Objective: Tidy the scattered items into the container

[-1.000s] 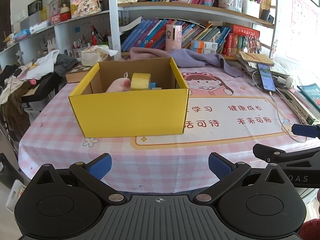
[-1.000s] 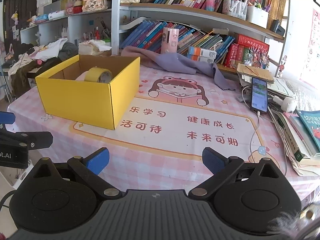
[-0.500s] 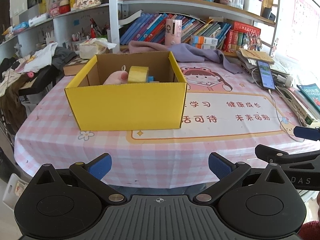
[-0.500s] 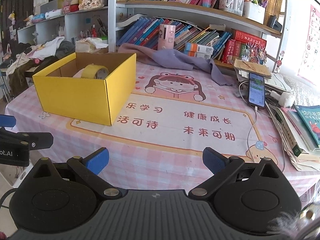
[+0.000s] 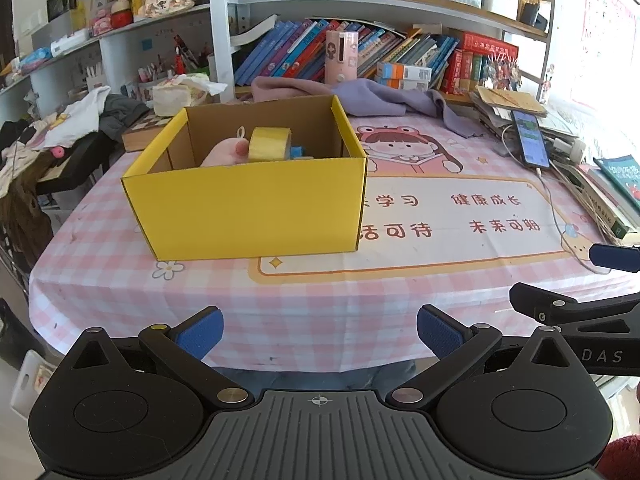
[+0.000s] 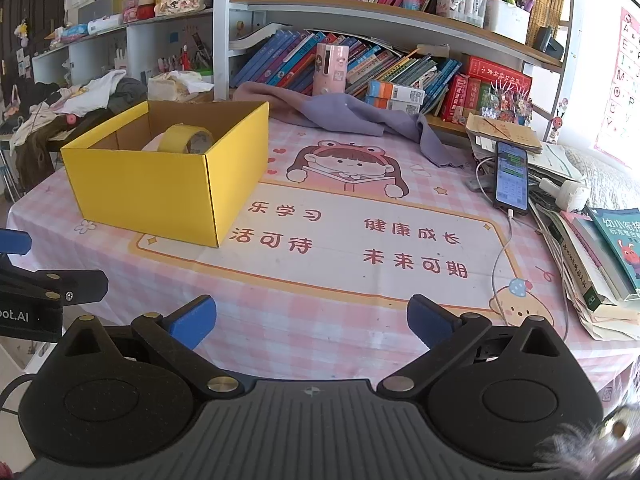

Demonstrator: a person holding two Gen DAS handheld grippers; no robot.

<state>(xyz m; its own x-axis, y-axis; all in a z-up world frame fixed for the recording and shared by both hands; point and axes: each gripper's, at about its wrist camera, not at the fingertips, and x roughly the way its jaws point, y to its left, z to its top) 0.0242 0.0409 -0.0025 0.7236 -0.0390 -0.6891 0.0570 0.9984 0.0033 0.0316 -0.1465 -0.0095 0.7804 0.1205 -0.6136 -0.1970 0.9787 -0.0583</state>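
Observation:
A yellow cardboard box point(image 5: 248, 204) point(image 6: 160, 192) stands open on the pink checked tablecloth point(image 5: 304, 308), left of the printed mat. Inside it I see a yellow tape roll point(image 5: 269, 144) point(image 6: 185, 139), a pink soft item point(image 5: 222, 153) and a bit of something blue point(image 5: 298, 152). My left gripper point(image 5: 319, 330) is open and holds nothing, back past the table's near edge. My right gripper point(image 6: 311, 319) is also open and holds nothing, low over the front of the cloth. Each gripper shows at the edge of the other's view.
A phone point(image 6: 511, 175) on a charging cable lies at the right, beside stacked books point(image 6: 600, 256) and papers. A purple cloth point(image 6: 340, 114) is draped at the back below the bookshelves point(image 6: 400, 64). Clothes point(image 5: 68, 120) pile up on the far left.
Both grippers have drawn back from the table and a little upward, so the box looks smaller and farther. Their jaws stayed open. Nothing on the table moved.

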